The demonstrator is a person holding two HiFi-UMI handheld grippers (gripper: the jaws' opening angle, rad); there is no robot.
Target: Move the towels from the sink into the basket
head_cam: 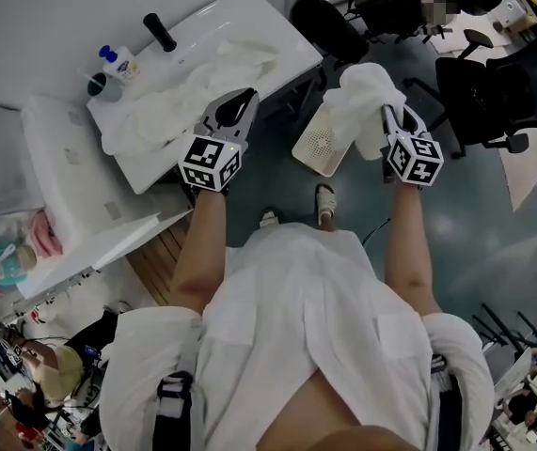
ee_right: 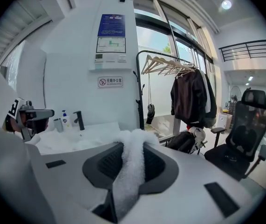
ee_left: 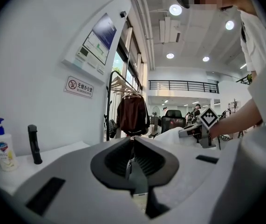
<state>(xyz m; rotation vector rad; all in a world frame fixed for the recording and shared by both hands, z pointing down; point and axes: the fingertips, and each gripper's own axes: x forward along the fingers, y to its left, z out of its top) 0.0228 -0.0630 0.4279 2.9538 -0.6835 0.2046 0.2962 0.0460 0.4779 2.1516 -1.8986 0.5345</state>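
Looking down through the head camera, I see a loose white short-sleeved shirt (head_cam: 310,327), black straps (head_cam: 170,410) at both sides and pale sandals (head_cam: 325,201) — plus the left gripper (head_cam: 240,101) and right gripper (head_cam: 392,116), grey-shelled with dark ribbed pads, each bearing a black-and-white marker cube (head_cam: 210,161).

One basket (head_cam: 320,146) and one sink (head_cam: 249,12) are counted.
One towel (head_cam: 367,97) is held between the right fingers (ee_right: 158,164); the towel heap (head_cam: 179,101) by the left fingers (head_cam: 233,109) cannot be counted.
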